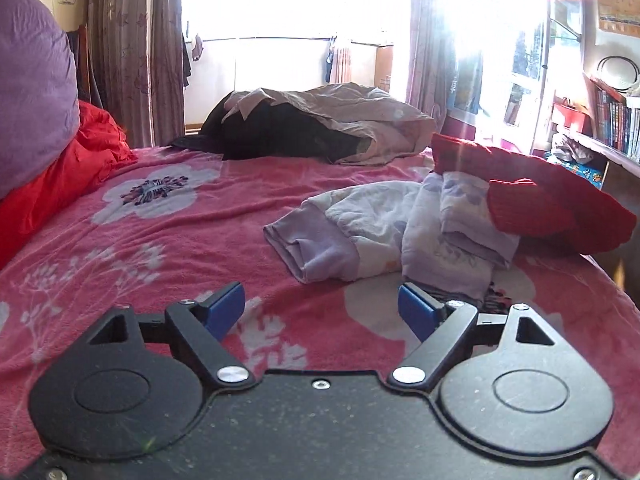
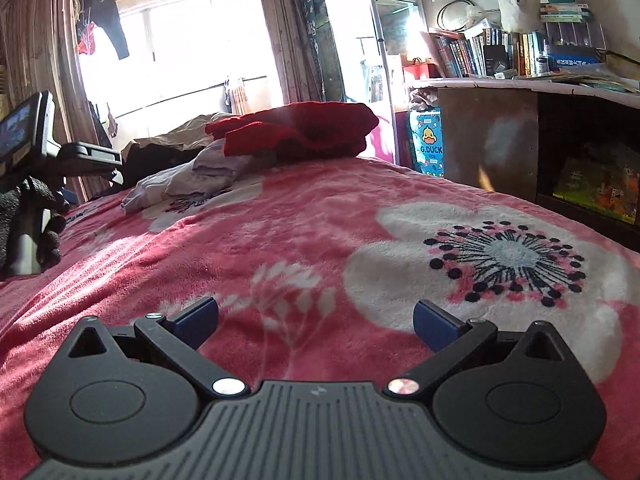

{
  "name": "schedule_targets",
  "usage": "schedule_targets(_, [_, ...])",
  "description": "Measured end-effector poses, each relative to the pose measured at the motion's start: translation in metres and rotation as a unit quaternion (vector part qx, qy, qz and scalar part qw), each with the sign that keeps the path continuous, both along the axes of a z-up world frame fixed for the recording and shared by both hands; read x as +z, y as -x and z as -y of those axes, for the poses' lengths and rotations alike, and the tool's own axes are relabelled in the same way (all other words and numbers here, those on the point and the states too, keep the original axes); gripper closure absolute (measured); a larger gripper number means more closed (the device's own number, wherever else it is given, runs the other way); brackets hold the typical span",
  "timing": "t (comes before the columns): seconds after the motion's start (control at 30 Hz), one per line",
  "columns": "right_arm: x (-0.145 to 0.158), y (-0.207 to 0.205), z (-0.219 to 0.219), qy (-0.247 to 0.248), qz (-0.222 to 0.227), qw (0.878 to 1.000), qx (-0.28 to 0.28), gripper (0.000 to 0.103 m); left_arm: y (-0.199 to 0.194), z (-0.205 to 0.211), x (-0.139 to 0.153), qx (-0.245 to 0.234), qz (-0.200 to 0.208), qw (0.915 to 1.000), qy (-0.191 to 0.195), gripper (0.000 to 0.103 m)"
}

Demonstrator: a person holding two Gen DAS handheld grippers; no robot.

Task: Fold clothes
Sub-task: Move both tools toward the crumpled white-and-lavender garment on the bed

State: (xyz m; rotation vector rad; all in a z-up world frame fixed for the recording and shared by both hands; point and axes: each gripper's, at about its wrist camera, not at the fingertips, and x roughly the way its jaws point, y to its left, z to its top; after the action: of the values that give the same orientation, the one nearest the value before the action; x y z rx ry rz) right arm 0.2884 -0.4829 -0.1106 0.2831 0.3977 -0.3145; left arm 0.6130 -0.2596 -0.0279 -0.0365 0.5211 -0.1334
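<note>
Left wrist view: the left hand-held gripper (image 1: pixel 321 310) hangs low over the pink flowered blanket (image 1: pixel 168 240) on the bed, its blue fingertips (image 1: pixel 226 308) spread wide apart with nothing between them. Just ahead and slightly right lies a crumpled lilac floral garment (image 1: pixel 384 232), not folded. Its long axis runs roughly left to right across the view; a plain lilac cuffed end (image 1: pixel 312 248) points toward the lower left, near the gripper, and the rest bunches up toward the right. There it touches a red knitted garment (image 1: pixel 532 204), whose near edge overlaps the lilac cloth. Farther back sits a heap of beige and black clothing (image 1: pixel 316 124), well apart from the others. A red quilt (image 1: pixel 68 176) and a purple pillow (image 1: pixel 32 80) lie along the left edge.

Right wrist view: the right hand-held gripper (image 2: pixel 316 324) also hovers over bare blanket (image 2: pixel 280 220), fingertips (image 2: pixel 436 326) held wide apart and holding nothing. The lilac garment (image 2: pixel 188 180) lies far ahead at the left, stretched from lower left up to the right, where the folded red garment (image 2: pixel 296 128) rests on its far end. The left gripper's body (image 2: pixel 28 132) shows at the left edge. A bookshelf (image 2: pixel 520 56) stands beside the bed on the right.
</note>
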Motion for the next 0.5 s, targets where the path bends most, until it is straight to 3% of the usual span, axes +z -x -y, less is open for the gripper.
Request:
schedule_targets(0.3, [-0.005,0.001,0.006,-0.02,0.018,1.0,-0.008,0.0,-0.069,-0.004,-0.029,0.022,-0.049,0.9944,0.091,0.038])
schedule_targets(0.33, [-0.006,0.0,0.005,-0.017,0.017,1.0,-0.011,0.0,-0.073,-0.003,-0.032,0.023,-0.054,0.9939,0.093,0.049])
schedule_targets(0.43, [-0.008,-0.005,0.0,-0.002,0.01,1.0,-0.013,0.0,-0.079,-0.004,-0.042,0.023,-0.06,0.9939,0.089,0.098])
schedule_targets(0.5, [-0.008,-0.006,0.0,0.001,0.009,1.0,-0.013,0.0,-0.077,-0.006,-0.043,0.019,-0.055,0.9943,0.09,0.099])
